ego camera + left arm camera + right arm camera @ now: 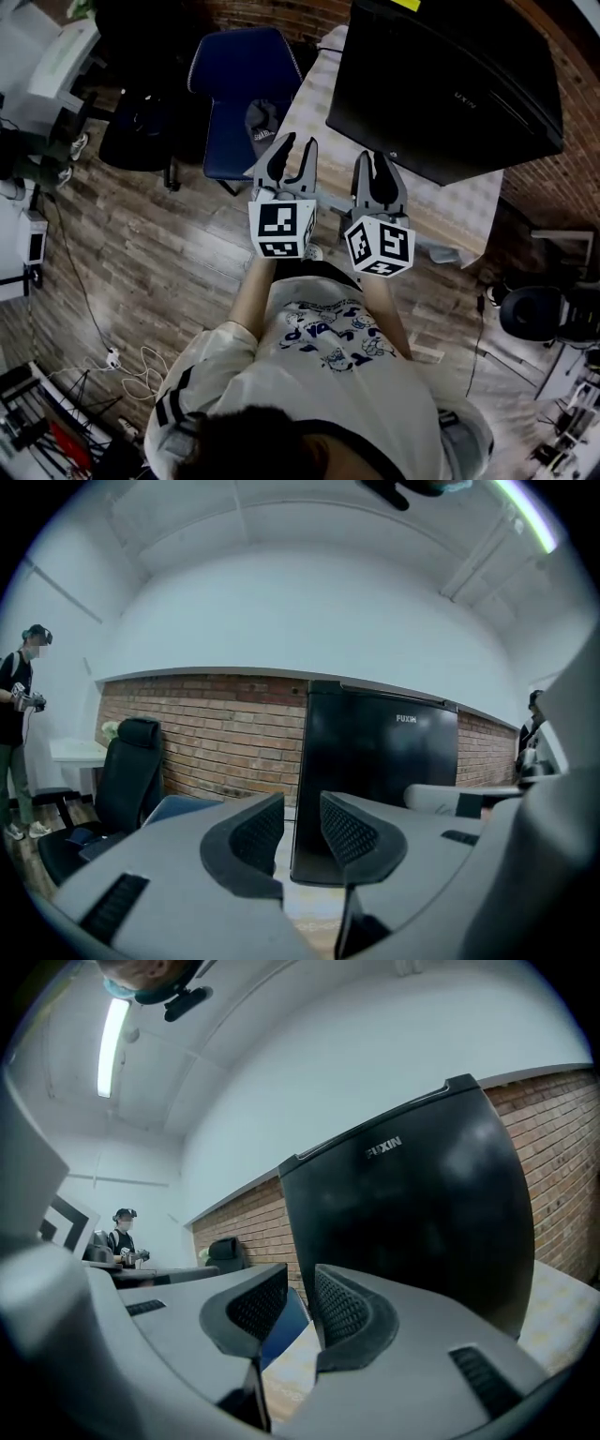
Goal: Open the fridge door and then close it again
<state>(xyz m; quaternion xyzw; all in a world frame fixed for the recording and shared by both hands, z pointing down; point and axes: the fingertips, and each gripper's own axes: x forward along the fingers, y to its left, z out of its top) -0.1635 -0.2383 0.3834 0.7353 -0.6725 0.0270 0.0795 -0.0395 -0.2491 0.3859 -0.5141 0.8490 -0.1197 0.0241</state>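
Task looks unstarted: the boxy black mini fridge (450, 84) sits door-shut on the pale cloth-covered table (469, 202), while the left gripper (298, 145) and right gripper (373, 159) hover near the fridge's front, jaws narrowly apart and empty, so opening and closing are both left.

Fridge (450, 84) black; chair (246, 84) blue; brick wall (216, 733) red-brown; tablecloth (319, 94) pale checked; floor (169, 253) grey-brown wood planks.

My left gripper (298, 148) and right gripper (372, 161) point forward side by side, held out ahead of me. Both pairs of jaws stand slightly apart, gripping nothing.
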